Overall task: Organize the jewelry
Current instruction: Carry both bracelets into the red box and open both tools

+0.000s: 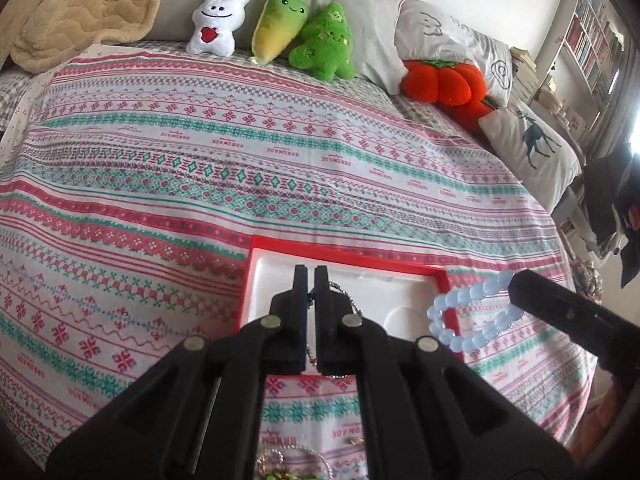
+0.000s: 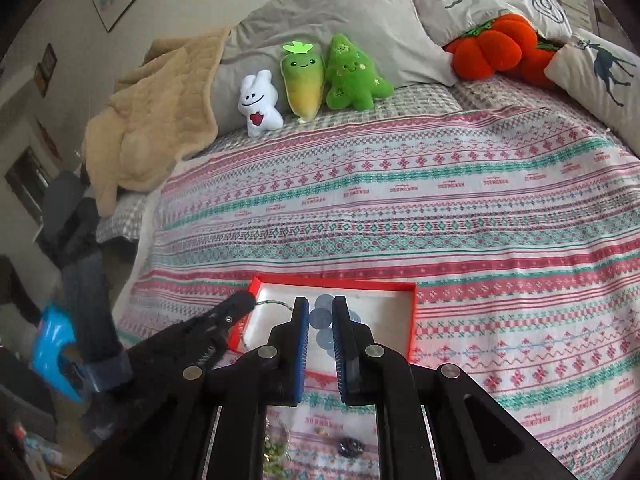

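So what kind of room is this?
Most likely a bedroom: a bed with pillows, plush toys lined up against them, and bookshelves along the wall.

A tray (image 2: 412, 320) lay on the bedspread (image 2: 440, 208) near the bed's front edge. Behind it, along the pillows (image 2: 340, 8), three plush toys (image 2: 316, 80) sat side by side, a folded blanket (image 2: 156, 120) to their left. Small items, perhaps loose jewelry (image 2: 350, 446), lay in front of the tray.
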